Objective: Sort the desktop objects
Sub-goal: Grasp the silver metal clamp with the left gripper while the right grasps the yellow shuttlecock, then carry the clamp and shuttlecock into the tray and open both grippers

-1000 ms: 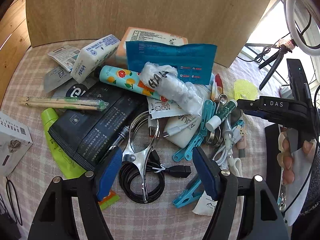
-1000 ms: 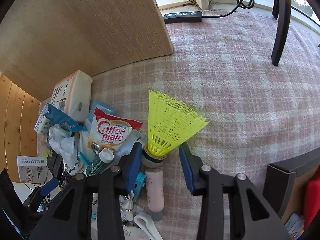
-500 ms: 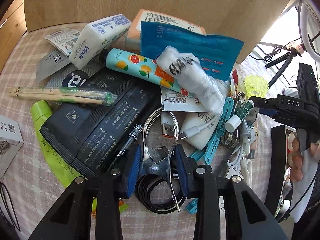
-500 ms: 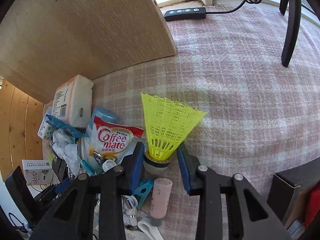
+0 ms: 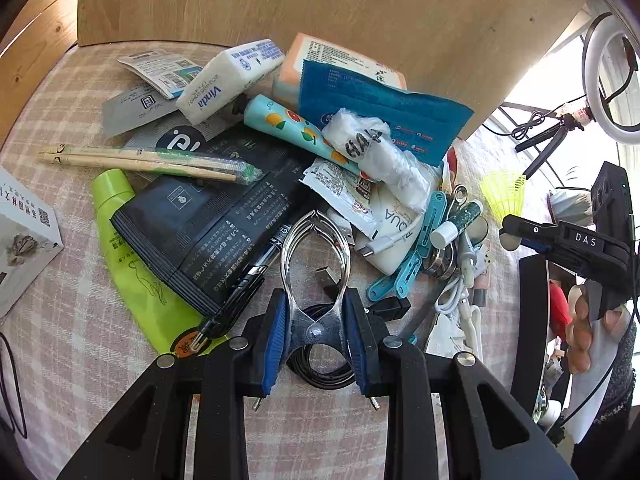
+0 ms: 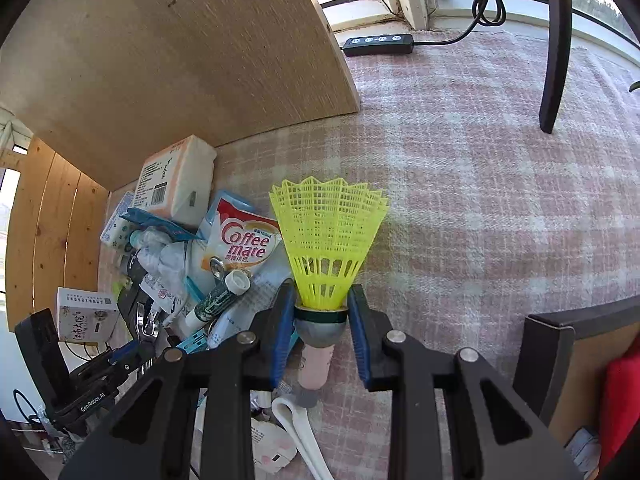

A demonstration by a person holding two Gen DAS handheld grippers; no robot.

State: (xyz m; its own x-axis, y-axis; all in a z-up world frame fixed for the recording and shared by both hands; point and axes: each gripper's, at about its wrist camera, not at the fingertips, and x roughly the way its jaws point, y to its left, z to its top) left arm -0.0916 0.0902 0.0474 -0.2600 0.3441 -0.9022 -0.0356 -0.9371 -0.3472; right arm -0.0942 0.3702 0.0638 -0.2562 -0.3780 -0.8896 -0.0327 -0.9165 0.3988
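A chrome spring clip (image 5: 316, 220) lies on a black cable coil (image 5: 320, 372) at the near edge of the clutter pile. My left gripper (image 5: 315, 314) has its jaws closing on the clip, and the blue pads (image 5: 276, 332) press on the clip's two handles. In the right wrist view a yellow plastic shuttlecock (image 6: 328, 232) stands skirt up on the checked cloth. My right gripper (image 6: 320, 318) is closing its jaws on the shuttlecock's grey cork base, with both pads against it. From the left wrist view the shuttlecock (image 5: 502, 194) shows small at the right.
A wooden board (image 6: 180, 60) stands behind the pile. In the pile are black pouches (image 5: 208, 236), a green tube (image 5: 124, 264), chopsticks (image 5: 140, 158), teal clips (image 5: 416, 256) and a Coffee mate sachet (image 6: 244, 240). A dark box (image 6: 560, 344) sits at the right and a power strip (image 6: 378, 44) at the back.
The left gripper moved forward over the cable coil and its wide jaws closed onto the chrome clip. The right jaws narrowed around the shuttlecock's base until the pads touched it.
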